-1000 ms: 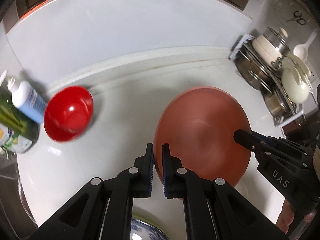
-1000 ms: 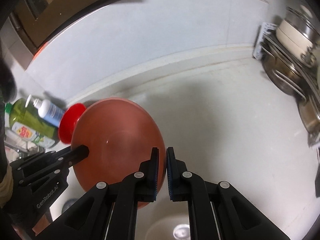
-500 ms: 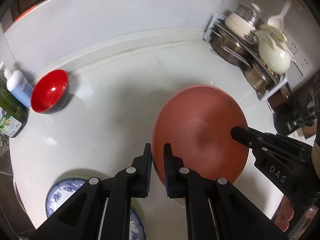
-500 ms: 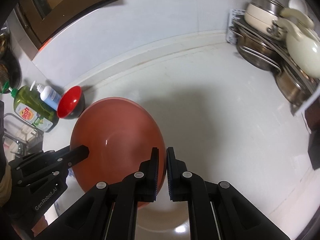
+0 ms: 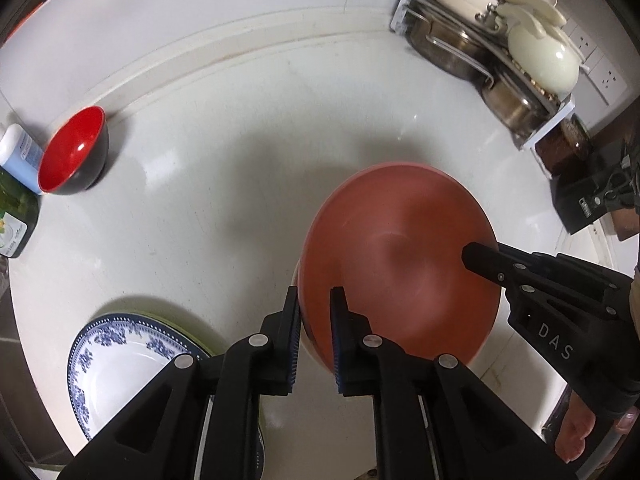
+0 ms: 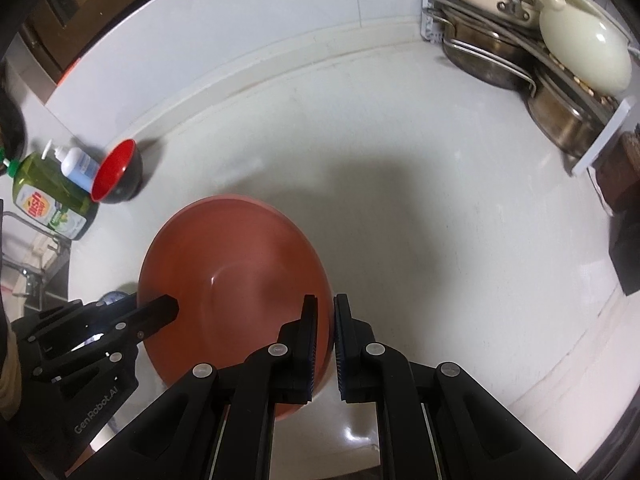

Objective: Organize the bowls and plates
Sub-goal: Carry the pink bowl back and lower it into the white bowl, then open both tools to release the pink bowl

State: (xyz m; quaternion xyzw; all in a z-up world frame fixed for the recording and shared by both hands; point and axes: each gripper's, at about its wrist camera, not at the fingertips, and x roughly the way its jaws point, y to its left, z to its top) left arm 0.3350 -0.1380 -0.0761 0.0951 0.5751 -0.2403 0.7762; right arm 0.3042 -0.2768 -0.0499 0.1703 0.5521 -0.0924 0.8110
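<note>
While both tools straddle opposite edges of the terracotta plate (image 5: 400,264), the left gripper (image 5: 314,336) has just been opening, its pads apparently no longer pressing the rim between them; the right gripper (image 6: 325,334) pinches its edge. "GenRobot.AI" and "DAS" mark the tongs. A blue-patterned plate (image 5: 120,364) sits at seven o'clock, a red bowl (image 5: 74,150) at ten.
</note>
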